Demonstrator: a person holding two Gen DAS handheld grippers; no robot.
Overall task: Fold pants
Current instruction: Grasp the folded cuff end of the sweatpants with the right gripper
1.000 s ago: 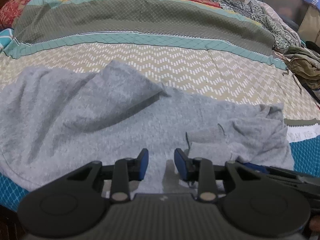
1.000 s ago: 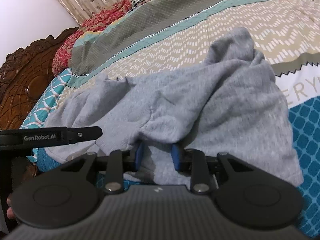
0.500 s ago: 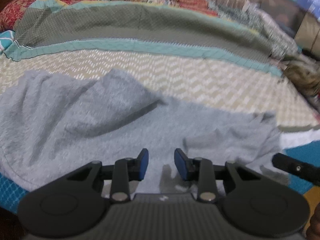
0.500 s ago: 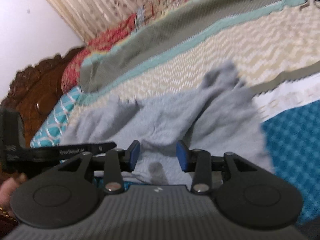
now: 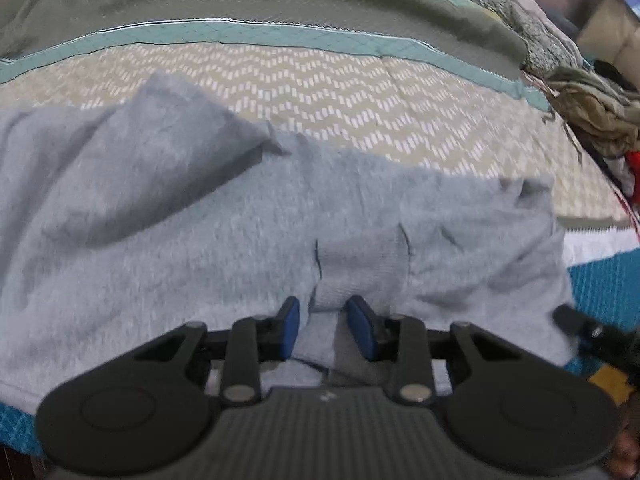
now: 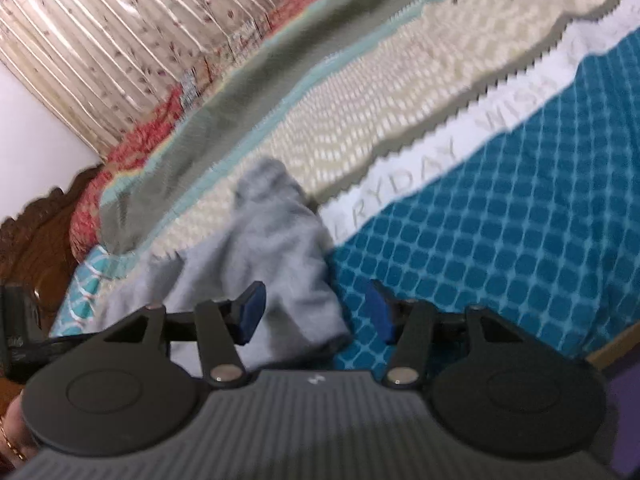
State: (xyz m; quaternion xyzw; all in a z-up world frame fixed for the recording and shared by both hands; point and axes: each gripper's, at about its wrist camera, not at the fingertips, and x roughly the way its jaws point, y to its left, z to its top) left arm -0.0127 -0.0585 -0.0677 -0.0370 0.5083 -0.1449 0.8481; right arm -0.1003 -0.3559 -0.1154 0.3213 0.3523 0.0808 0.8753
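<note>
While the gray pants (image 5: 248, 216) lie rumpled across the patterned bedspread (image 5: 360, 96), the left gripper (image 5: 323, 330) hangs over them, jaws parted around a raised fold. Only the right wrist view shows curtains (image 6: 120, 40) (and a carved headboard (image 6: 32, 240)); the right gripper (image 6: 316, 316) gapes wide over the pants' edge.

Black ribbed grippers, blue-padded jaws
</note>
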